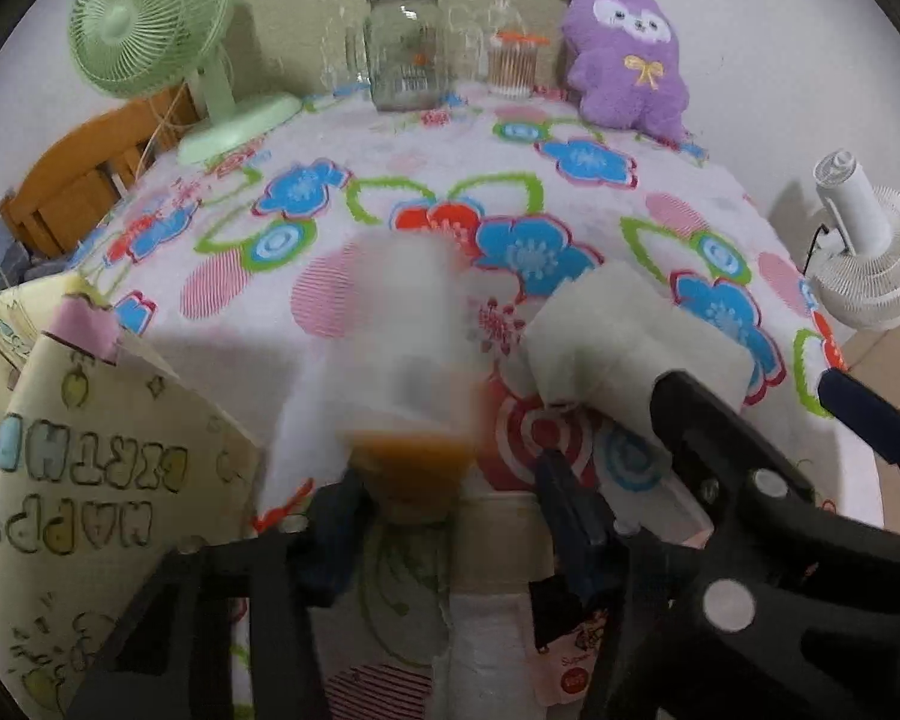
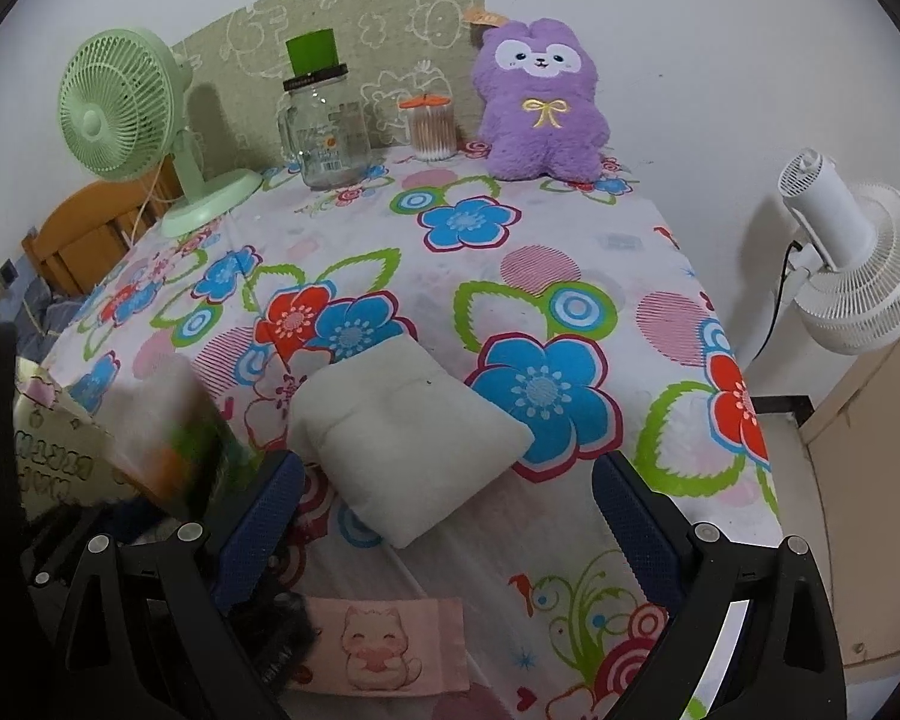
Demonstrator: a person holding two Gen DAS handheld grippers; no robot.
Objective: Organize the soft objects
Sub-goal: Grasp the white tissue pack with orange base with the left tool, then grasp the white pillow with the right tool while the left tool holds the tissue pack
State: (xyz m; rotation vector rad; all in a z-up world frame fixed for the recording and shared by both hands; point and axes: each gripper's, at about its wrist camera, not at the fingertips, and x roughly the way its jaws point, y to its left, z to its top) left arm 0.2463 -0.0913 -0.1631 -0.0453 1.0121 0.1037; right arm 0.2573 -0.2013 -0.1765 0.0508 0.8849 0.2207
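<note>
Task judged early. A blurred soft pack (image 1: pixel 411 360), white with an orange base, is seen between the fingers of the left hand-held gripper (image 1: pixel 444 516); whether the pads press on it cannot be told through the blur, and it appears to be over the near left edge of the desk (image 1: pixel 720 192), just beside a gift bag (image 1: pixel 90 480). The white pillow (image 2: pixel 408 432) lies flat on the desk, near centre, framed by the right hand-held gripper (image 2: pixel 444 510), whose jaws are spread wide and not touching it. A pink pouch (image 2: pixel 384 642) lies at the near edge, untouched. The purple plush (image 2: pixel 540 102) is left upright at the far right. Nothing is seen stowed in the bag yet.
</note>
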